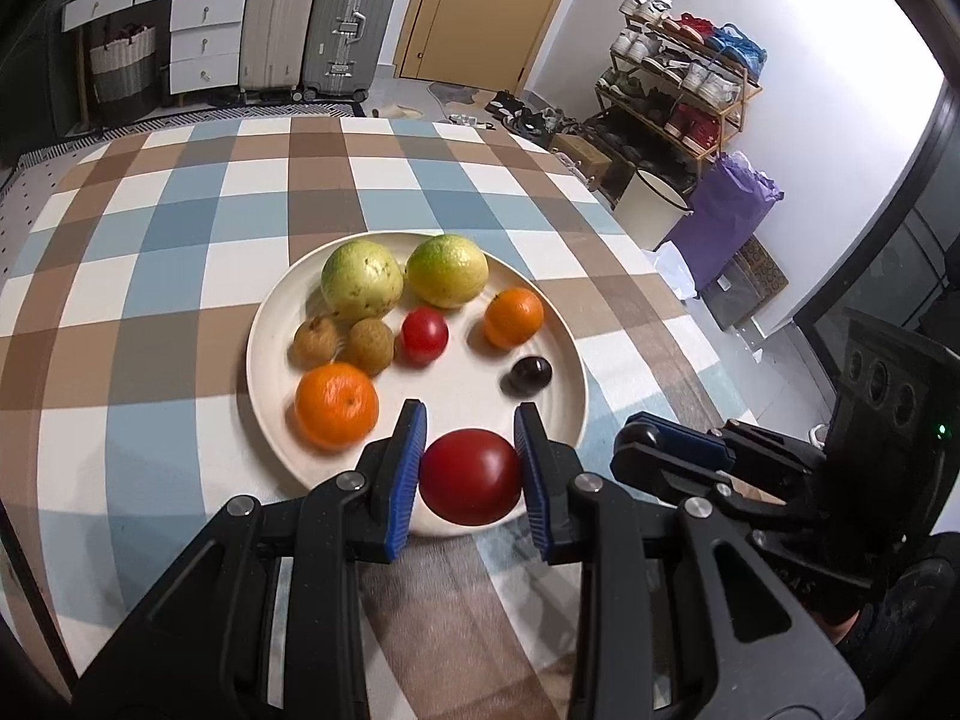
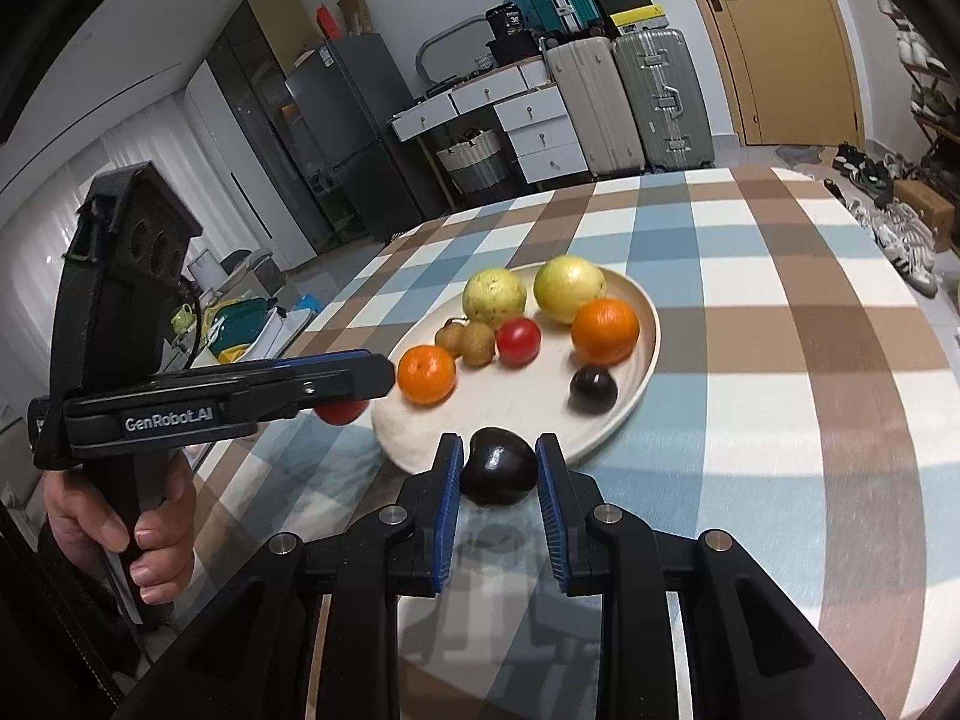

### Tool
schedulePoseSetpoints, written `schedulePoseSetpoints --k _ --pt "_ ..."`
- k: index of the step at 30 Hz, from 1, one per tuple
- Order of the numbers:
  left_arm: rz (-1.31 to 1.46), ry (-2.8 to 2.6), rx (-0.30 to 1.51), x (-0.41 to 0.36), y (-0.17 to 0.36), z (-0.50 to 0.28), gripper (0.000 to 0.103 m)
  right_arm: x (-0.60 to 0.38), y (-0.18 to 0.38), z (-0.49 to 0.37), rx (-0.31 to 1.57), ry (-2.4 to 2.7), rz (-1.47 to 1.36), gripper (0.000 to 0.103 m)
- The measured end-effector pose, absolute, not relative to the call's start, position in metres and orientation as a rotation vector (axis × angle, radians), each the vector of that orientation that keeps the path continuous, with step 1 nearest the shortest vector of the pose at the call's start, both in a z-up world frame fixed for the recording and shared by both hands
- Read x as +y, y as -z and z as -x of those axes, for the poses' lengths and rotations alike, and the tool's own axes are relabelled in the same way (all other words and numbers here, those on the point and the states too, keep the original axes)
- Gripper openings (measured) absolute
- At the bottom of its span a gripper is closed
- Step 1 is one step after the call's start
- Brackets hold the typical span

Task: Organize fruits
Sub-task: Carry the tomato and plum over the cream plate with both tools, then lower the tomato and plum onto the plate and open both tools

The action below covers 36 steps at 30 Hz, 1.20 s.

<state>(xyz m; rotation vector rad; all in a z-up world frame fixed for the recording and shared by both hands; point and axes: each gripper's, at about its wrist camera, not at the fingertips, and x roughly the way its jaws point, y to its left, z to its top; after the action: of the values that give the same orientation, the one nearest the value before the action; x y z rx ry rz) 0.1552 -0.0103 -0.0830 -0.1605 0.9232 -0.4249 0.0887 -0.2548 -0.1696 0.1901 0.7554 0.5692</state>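
Note:
A cream plate (image 1: 564, 360) (image 2: 642, 360) on the checked tablecloth holds two green-yellow fruits, two oranges, two small brown fruits, a small red tomato (image 1: 424, 335) and a dark plum (image 1: 531, 374). My left gripper (image 1: 471, 468) is shut on a large red tomato (image 1: 470, 475) over the plate's near rim; it shows side-on in the right wrist view (image 2: 360, 384). My right gripper (image 2: 499, 468) is shut on a dark plum (image 2: 499, 467) just short of the plate's near edge; it shows at the right of the left wrist view (image 1: 672, 450).
The checked tablecloth (image 1: 180, 228) covers the table. Beyond it stand suitcases (image 1: 312, 18), white drawers (image 1: 198, 36), a shoe rack (image 1: 678, 90), a white bucket (image 1: 651, 204) and a purple bag (image 1: 726, 210). A fridge (image 2: 336, 132) stands at the left.

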Motion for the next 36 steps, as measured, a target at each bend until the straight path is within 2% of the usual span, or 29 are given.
schedulePoseSetpoints --k 17,23,36 --pt "0.233 0.435 0.979 -0.013 0.108 -0.222 0.027 -0.236 0.175 -0.140 0.773 -0.581 -0.094 0.025" --pt "0.249 0.442 0.990 -0.014 0.116 -0.231 0.027 -0.222 0.179 -0.148 0.775 -0.563 -0.003 0.025" --pt "0.283 0.448 1.002 -0.013 0.124 -0.249 0.027 -0.217 0.187 -0.167 0.791 -0.557 -0.018 0.025"
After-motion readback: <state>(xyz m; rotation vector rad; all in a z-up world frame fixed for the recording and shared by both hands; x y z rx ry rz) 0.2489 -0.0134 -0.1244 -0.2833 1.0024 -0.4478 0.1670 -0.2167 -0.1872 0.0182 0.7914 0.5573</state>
